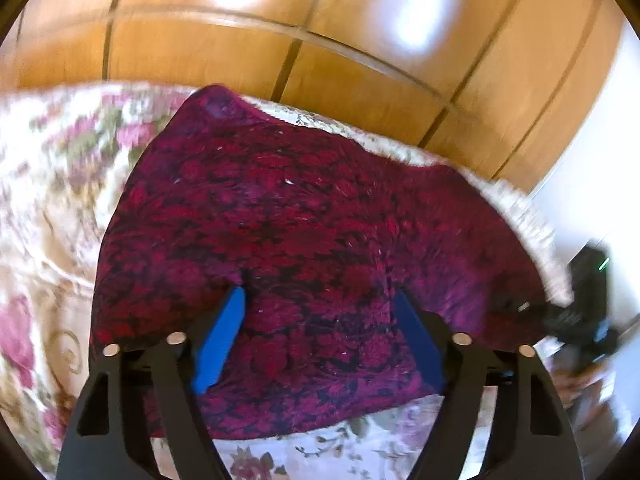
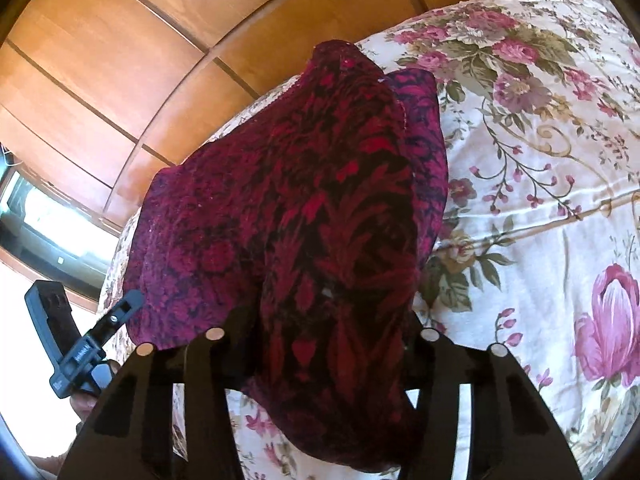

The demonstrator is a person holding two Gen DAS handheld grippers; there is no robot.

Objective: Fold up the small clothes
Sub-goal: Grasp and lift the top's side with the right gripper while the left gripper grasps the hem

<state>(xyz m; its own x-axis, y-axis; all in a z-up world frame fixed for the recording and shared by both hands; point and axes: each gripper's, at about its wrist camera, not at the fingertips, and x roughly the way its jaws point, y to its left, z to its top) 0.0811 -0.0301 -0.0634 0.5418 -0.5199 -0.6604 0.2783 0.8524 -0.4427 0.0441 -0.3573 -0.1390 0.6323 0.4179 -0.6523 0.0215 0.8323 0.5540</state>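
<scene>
A dark red and purple patterned garment [image 1: 304, 216] lies spread on a floral bedspread [image 1: 52, 184]. My left gripper [image 1: 318, 300] is open just above the garment's near part, its blue pads [image 1: 220, 344] wide apart with cloth showing between them. In the right wrist view the same garment [image 2: 328, 208] is lifted in a fold that drapes over my right gripper [image 2: 324, 320]. The cloth hides its fingertips, so I cannot see how the jaws stand. The left gripper [image 2: 120, 308] shows at the garment's left edge.
A wooden wardrobe [image 1: 320, 32] with panelled doors stands behind the bed. The bedspread [image 2: 540, 200] stretches to the right. The right gripper [image 1: 580, 320] shows at the bed's right edge. A window [image 2: 44, 220] is at the left.
</scene>
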